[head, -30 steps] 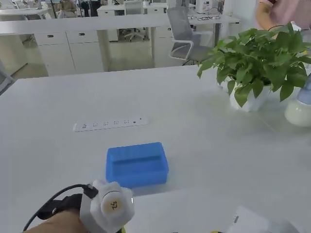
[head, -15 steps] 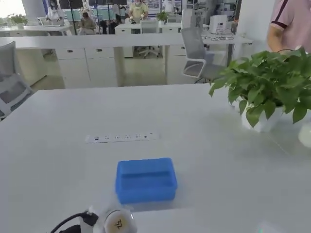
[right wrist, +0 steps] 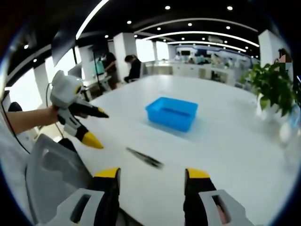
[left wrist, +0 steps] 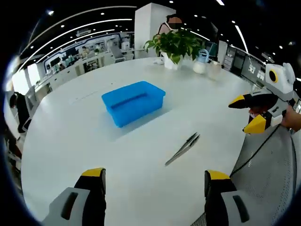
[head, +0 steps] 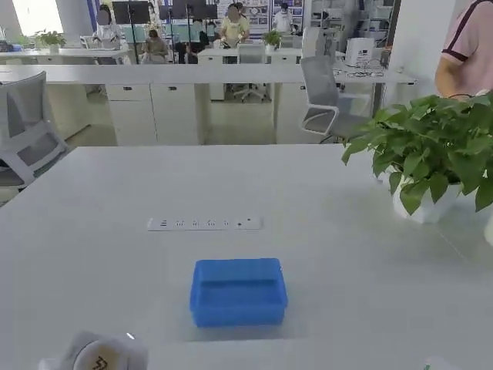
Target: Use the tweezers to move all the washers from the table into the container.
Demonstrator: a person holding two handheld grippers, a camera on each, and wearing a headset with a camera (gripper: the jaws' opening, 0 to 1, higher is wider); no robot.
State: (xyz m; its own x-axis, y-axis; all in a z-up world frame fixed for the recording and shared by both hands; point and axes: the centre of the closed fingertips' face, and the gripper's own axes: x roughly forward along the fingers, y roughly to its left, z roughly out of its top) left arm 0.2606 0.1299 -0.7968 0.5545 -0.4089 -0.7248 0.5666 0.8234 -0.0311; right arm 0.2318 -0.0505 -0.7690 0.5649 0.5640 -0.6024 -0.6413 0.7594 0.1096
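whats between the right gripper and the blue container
In the right gripper view, the tweezers lie flat on the table between the right gripper and the blue container. Otherwise that stretch is bare.

Hand-held at the near left, the left gripper (left wrist: pixel 155 174) has its yellow-tipped jaws spread wide, with nothing between them. The right gripper (right wrist: pixel 153 173), at the near right, is likewise parted and empty. The left hand (right wrist: pixel 40 117), forearm bare, grips its tool from behind. The right hand (left wrist: pixel 292 120) does the same. Both grippers angle inward, toward each other.
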